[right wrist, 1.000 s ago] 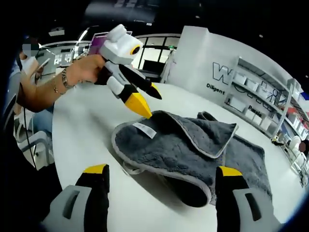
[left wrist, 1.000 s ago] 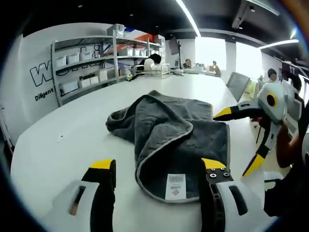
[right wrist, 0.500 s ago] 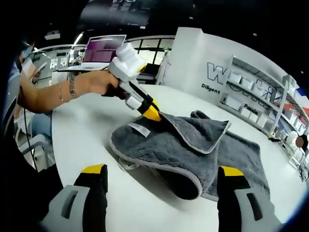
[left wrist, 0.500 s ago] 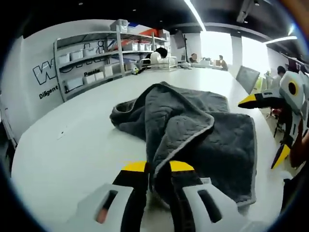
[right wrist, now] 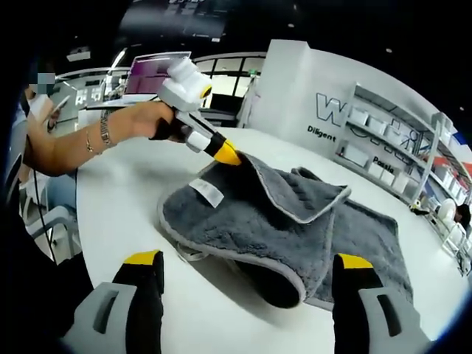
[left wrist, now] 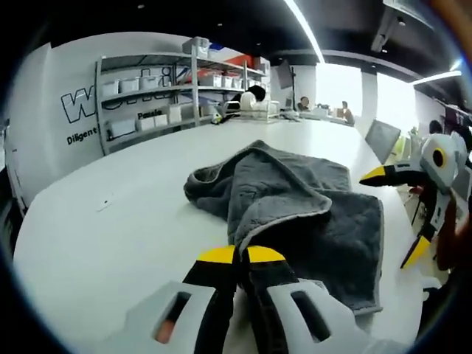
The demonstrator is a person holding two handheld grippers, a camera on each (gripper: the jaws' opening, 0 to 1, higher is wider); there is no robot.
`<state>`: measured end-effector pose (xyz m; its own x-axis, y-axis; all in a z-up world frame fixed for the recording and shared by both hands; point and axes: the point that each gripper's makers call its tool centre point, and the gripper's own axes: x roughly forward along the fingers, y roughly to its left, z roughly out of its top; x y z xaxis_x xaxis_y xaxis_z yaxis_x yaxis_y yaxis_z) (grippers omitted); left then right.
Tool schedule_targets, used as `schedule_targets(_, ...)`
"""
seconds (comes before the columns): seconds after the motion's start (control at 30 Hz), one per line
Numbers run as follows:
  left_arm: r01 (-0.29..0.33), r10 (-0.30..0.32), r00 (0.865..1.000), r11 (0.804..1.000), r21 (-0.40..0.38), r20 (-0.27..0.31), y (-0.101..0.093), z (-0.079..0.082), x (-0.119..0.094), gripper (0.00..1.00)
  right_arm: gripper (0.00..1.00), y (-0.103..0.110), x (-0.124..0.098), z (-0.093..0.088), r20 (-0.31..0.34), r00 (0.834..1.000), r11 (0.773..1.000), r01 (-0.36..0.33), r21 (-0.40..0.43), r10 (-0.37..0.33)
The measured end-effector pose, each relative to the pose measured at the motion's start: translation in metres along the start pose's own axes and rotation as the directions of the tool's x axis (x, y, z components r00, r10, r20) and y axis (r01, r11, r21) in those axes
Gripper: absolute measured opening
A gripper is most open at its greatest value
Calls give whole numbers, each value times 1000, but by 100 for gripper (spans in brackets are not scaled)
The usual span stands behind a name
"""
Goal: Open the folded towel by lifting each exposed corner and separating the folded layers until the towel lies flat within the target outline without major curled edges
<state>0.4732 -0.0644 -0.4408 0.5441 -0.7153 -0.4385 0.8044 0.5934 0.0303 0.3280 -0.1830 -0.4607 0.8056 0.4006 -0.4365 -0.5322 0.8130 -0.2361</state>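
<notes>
Left gripper view: the left gripper [left wrist: 240, 255], yellow-tipped, has its jaws closed on the pale-trimmed edge of the dark grey quilted fabric towel [left wrist: 295, 203]. The towel lies crumpled and partly folded on the smooth white oval table [left wrist: 110, 221]. The right gripper [left wrist: 402, 214] stands at the right with jaws spread apart. Grey metal shelving [left wrist: 158, 85] against the white wall carries white bins.

Right gripper view: the right gripper [right wrist: 247, 259] hangs with its jaws wide apart, clear of the towel [right wrist: 258, 221]. The left gripper [right wrist: 226, 155], held by a hand [right wrist: 151, 118], pinches a raised towel corner; a white label [right wrist: 206, 192] shows beside it. The plush towel rests on the table [right wrist: 118, 199], layers overlapping.
</notes>
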Motion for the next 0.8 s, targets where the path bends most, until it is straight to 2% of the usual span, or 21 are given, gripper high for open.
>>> schedule_targets(0.37, -67, 67, 998, 997, -23, 10, 33, -5, -27, 2, 99, -6, 6, -1, -12, 1000, 1000, -1, 15, 1)
schedule_targets(0.63, -110, 110, 994, 992, -59, 0, 60, -18, -44, 2, 99, -18, 8, -4, -4, 1000, 999, 8, 38, -8)
schedule_targets(0.8, -145, 144, 989, 987, -67, -20, 75, -28, -56, 2, 99, -27, 6, -12, -29, 999, 999, 28, 46, -27)
